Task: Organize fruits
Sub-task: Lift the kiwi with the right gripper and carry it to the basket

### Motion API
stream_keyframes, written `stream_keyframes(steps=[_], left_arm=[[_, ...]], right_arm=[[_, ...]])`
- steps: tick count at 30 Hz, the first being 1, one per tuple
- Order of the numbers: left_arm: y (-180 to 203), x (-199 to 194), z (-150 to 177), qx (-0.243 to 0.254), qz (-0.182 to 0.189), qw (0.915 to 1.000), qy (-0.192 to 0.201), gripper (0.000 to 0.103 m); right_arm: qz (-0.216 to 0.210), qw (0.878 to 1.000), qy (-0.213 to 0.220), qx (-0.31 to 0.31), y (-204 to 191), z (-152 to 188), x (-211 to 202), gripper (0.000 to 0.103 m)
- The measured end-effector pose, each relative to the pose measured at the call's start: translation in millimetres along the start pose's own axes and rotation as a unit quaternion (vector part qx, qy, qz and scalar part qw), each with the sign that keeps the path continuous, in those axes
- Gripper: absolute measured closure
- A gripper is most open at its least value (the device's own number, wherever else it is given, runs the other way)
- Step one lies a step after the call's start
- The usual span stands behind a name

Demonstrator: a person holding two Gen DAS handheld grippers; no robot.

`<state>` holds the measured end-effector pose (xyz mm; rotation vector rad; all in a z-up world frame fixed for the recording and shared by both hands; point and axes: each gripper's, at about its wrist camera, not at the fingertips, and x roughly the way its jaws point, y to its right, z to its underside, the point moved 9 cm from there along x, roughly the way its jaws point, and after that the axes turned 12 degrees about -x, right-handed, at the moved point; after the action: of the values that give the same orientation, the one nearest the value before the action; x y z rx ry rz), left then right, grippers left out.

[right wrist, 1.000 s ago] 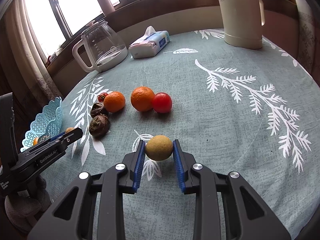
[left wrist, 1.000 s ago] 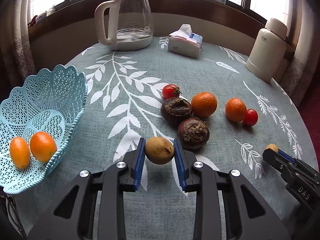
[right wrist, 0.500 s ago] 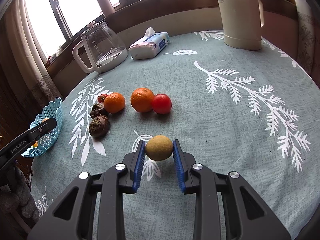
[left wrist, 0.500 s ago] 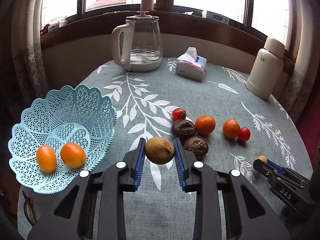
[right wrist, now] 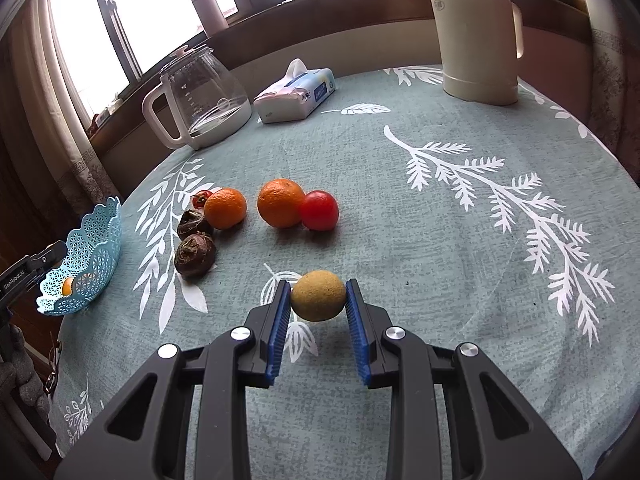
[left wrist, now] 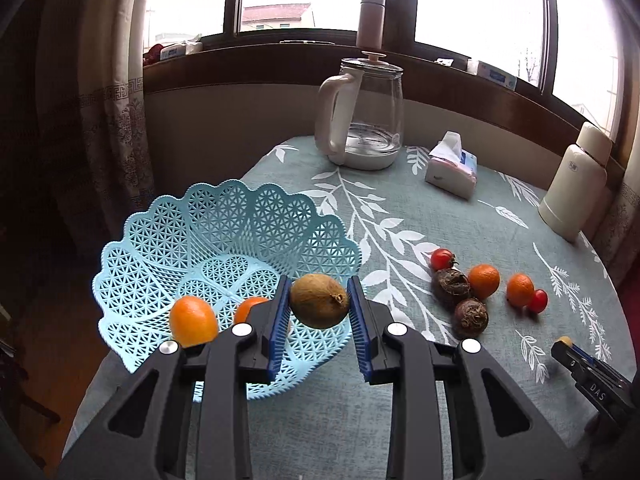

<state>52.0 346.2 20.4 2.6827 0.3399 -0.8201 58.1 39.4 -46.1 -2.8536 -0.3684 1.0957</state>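
Observation:
My left gripper (left wrist: 319, 304) is shut on a brown kiwi-like fruit (left wrist: 319, 301), held above the near right rim of the light blue lattice basket (left wrist: 240, 236). Two orange fruits (left wrist: 194, 321) lie inside the basket, one partly hidden behind a finger. My right gripper (right wrist: 318, 298) is shut on a yellowish round fruit (right wrist: 318, 295) just above the tablecloth. On the table sit two oranges (right wrist: 280, 203), two red tomatoes (right wrist: 319, 210) and two dark brown fruits (right wrist: 195, 255). The right gripper's tip (left wrist: 570, 346) shows at the lower right of the left wrist view.
A glass kettle (left wrist: 362, 116), a tissue pack (left wrist: 451, 170) and a cream thermos (left wrist: 574, 184) stand at the back of the round table. The basket (right wrist: 86, 256) sits at the table's left edge, with a curtain and the floor beyond.
My left gripper has risen and swung left with the brown fruit, from over the table to above the basket. The right gripper has stayed in place with its fruit.

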Motion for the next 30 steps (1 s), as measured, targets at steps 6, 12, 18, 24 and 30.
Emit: stream_keyframes(steps=[6, 12, 18, 24, 30], left_arm=[[-35, -2, -10, -0.021, -0.026, 0.9994, 0.012, 0.074], [-69, -1, -16, -0.044, -0.05, 0.9976, 0.017, 0.074], [-88, 2, -18, -0.055, -0.063, 0.9963, 0.018, 0.074], [-100, 5, -18, -0.07, -0.068, 0.9951, 0.015, 0.071], [-114, -3, -23, -0.089, -0.071, 0.9931, 0.031, 0.05]], right_arm=[[0.007, 1.0, -0.002, -0.003, -1, 0, 1, 0.075], [0.013, 1.0, -0.004, -0.006, -1, 1, 2, 0.075], [0.018, 1.0, -0.005, -0.009, -1, 1, 3, 0.075], [0.024, 1.0, -0.005, -0.011, -1, 2, 3, 0.075], [0.032, 0.999, -0.005, -0.015, -2, 1, 2, 0.075]])
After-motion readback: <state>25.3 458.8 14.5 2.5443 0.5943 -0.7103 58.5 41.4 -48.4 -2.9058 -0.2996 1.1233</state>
